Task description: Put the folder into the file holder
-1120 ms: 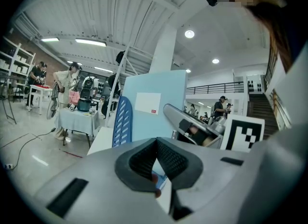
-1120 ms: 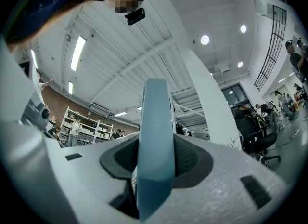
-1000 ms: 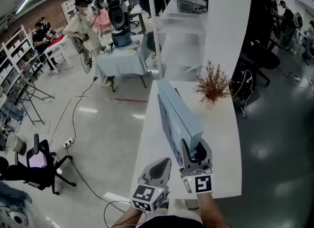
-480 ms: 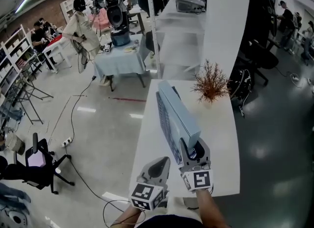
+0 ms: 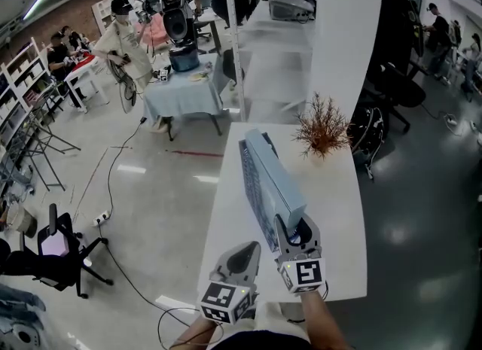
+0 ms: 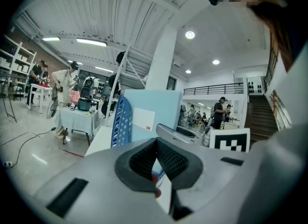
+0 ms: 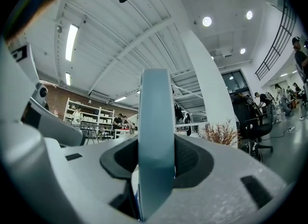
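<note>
A light blue folder (image 5: 277, 179) stands on edge, lengthwise along the white table (image 5: 335, 213). My right gripper (image 5: 292, 237) is shut on its near end, and its spine (image 7: 156, 141) fills the gap between the jaws in the right gripper view. A blue perforated file holder (image 5: 251, 190) lies against the folder's left face. In the left gripper view the folder (image 6: 156, 110) rises above the file holder (image 6: 121, 122). I cannot tell whether the folder's lower edge is inside the holder. My left gripper (image 5: 242, 257) is shut and empty, near the table's front edge, to the left of the right gripper.
A dried reddish plant (image 5: 324, 129) stands at the table's far right, next to a white pillar (image 5: 346, 40). Left of the table is open floor with cables and an office chair (image 5: 56, 254). People (image 5: 120, 36) work at tables far behind.
The right gripper has sunk a little with the folder, whose far end now sits slightly lower. The left gripper has stayed where it was.
</note>
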